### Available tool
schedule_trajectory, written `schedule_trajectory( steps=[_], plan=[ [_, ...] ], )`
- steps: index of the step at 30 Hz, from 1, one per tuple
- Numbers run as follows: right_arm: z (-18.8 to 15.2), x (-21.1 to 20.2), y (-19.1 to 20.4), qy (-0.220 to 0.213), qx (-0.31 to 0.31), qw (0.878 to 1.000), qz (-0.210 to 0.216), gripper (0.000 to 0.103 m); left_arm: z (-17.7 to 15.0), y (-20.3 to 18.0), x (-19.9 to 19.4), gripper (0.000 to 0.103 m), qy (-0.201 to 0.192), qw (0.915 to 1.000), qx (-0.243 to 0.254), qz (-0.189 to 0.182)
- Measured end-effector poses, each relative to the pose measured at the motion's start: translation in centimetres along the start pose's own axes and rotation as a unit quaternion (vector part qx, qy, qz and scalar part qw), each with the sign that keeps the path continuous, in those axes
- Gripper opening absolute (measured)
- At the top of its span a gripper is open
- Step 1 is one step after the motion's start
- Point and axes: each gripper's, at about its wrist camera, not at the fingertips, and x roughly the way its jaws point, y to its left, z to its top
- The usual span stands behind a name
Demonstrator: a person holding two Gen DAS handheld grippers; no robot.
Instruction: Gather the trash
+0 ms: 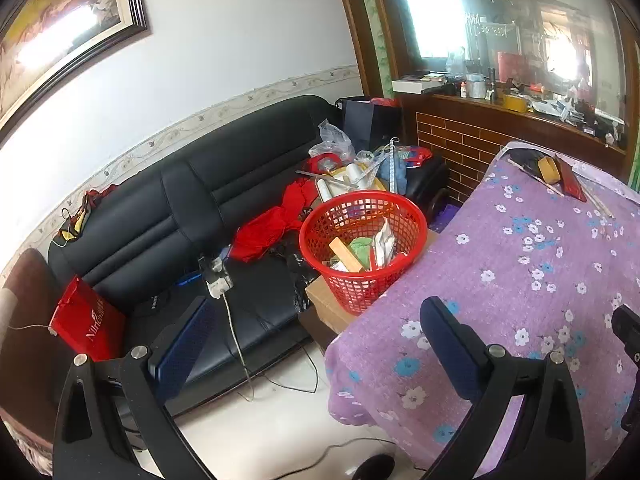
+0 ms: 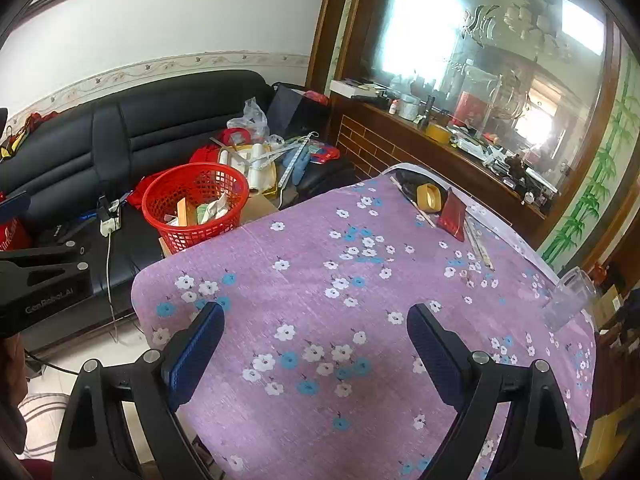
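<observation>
trash basket beyond left gripper, jaws apart, empty.

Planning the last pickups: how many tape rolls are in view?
2. One tape roll lies at the far end of the purple table; another roll sits on the wooden ledge by the mirror. Clutter may hide more.

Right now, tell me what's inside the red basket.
The red basket holds a tan wooden block, green crumpled paper and white wrappers. Anything beneath them is covered.

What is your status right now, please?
Left gripper and right gripper open, empty. Red basket holds scraps, beside table. Nothing blocking.
</observation>
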Motion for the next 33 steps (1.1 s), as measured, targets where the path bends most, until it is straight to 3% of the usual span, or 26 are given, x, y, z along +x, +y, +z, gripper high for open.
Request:
schedule_trajectory(
  steps=[33],
  plan=[
    [0.8, 2.6, 2.1, 0.014, -0.014, 1.0, 0.023, 0.095, 0.1, 1.2, 2.0, 0.102, 0.014, 0.9998, 0.0, 0.015]
  ],
)
